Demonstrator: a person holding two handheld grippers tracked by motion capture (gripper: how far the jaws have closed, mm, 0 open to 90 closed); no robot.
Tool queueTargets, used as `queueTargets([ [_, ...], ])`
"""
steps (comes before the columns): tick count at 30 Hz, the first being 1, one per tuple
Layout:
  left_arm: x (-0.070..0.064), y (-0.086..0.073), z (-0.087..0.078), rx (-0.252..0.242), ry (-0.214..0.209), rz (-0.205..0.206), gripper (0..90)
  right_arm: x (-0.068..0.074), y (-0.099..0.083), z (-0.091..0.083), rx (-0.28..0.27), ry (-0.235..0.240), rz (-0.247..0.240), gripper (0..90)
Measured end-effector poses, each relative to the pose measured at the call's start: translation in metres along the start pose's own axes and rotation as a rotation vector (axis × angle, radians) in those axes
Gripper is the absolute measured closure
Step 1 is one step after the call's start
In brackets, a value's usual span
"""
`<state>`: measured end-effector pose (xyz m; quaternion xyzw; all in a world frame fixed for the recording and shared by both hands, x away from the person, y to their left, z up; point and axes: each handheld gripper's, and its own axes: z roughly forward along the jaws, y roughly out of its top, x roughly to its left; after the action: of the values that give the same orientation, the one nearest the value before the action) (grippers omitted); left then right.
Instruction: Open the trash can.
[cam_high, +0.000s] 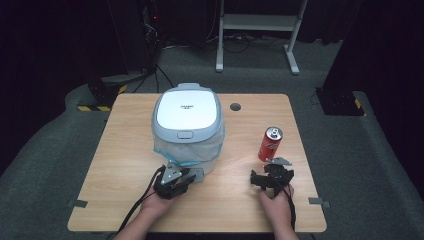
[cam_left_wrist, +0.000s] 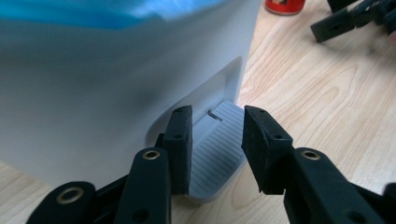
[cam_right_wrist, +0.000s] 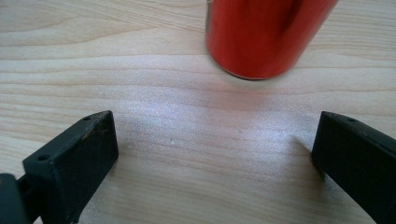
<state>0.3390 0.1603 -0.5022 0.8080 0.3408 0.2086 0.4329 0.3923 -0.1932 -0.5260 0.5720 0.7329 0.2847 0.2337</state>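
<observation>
Wooden table (cam_high: 125, 200), white pedal bin (cam_high: 187, 127) at centre, left gripper (cam_high: 181, 179) low at its 6 o'clock, jaws partly open either side of grey pedal (cam_left_wrist: 217, 154), holding nothing, right gripper (cam_high: 270, 176) jaws wide, empty, red can (cam_high: 270, 144) upright just beyond at 12 o'clock.

White pedal bin (cam_high: 187, 130) blocks the table's (cam_high: 120, 165) middle; its grey foot pedal (cam_left_wrist: 215, 154) juts forward between the spread jaws of the left gripper (cam_left_wrist: 215, 140). Red soda can (cam_high: 270, 144) stands just ahead of the wide-open right gripper (cam_right_wrist: 215, 154), bare wood between. Table's left strip and front edge lie free.
</observation>
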Motion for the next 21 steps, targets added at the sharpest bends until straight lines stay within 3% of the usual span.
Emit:
queueTargets([
  [3,-0.0005,-0.0008,0.0036,0.012,0.007,0.015,62.4,-0.0001,0.0000,0.0000,-0.002,0.000,-0.004,0.4],
  [10,0.0028,-0.0015,0.0078,0.007,-0.006,-0.026,68.8,-0.0001,0.0000,0.0000,-0.002,0.000,-0.004,0.4],
  [15,0.0034,0.0006,0.0022,-0.020,-0.038,-0.043,74.4,-0.0001,0.0000,0.0001,-0.002,0.000,-0.004,0.4],
  [21,0.0074,-0.0003,0.0049,-0.008,-0.024,-0.060,78.1,0.0001,0.0000,0.0000,-0.002,0.002,-0.006,0.5],
])
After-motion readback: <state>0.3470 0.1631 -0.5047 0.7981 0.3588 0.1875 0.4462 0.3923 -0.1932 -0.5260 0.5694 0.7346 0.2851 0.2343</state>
